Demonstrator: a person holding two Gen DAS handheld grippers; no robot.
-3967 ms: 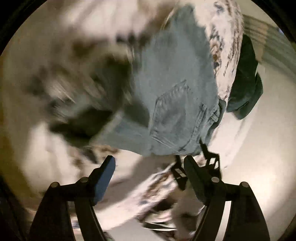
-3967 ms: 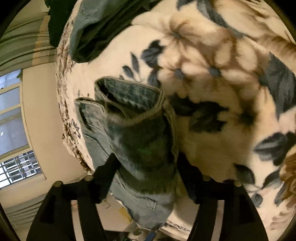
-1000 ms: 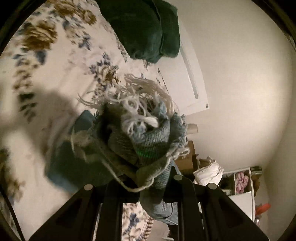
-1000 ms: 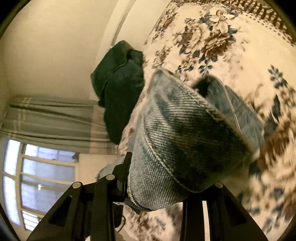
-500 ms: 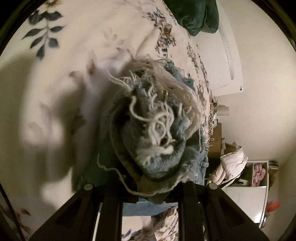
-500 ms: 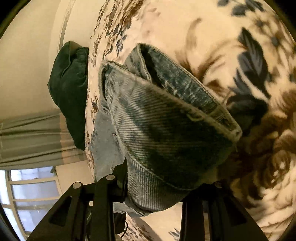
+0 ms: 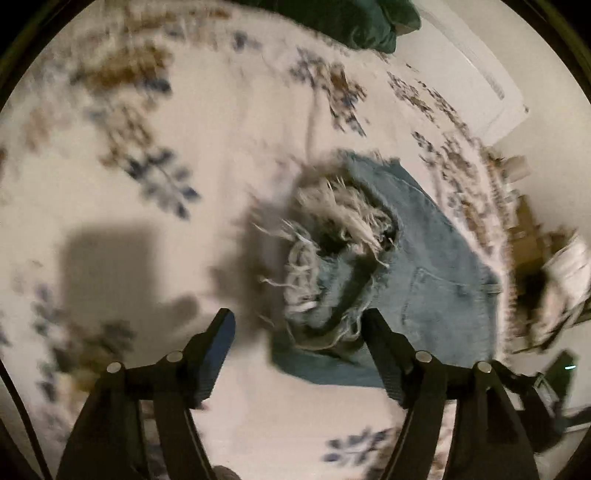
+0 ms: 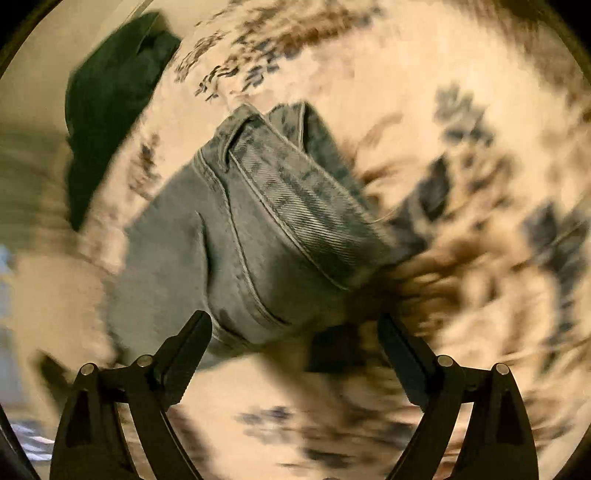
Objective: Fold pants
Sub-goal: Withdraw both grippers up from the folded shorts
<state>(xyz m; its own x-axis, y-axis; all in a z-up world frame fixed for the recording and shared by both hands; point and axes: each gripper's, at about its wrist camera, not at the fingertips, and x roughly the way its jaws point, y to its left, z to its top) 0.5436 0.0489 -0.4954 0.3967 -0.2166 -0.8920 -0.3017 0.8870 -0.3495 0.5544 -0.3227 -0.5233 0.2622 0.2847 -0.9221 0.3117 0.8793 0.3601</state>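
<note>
So both views were pretty smeared with motion blur, but the main stuff was readable. The light blue denim pants (image 7: 424,266) lay folded on the cream fleece blanket with blue and brown flowers (image 7: 221,147), sitting right of centre in the left wrist view, with the frayed white-thread hems (image 7: 332,229) bunched on top near the middle of the frame. A back pocket showed on the flat part toward the right.

The left black two-finger gripper (image 7: 299,328) was spread wide with nothing between its fingers; the right fingertip sat just at the edge of the denim, though I couldn't tell if it actually touched.

In the right wrist view the same pants (image 8: 258,229) filled the centre, waistband end up toward the top middle. The right black two-finger gripper (image 8: 295,328) was spread apart too, holding nothing, its tips just below the bottom edge of the fabric.

A dark green bundled cloth (image 8: 110,103) sat at the upper left of the right view, at the blanket's edge, well apart from the pants. It also showed at the top edge of the left view (image 7: 354,18).
</note>
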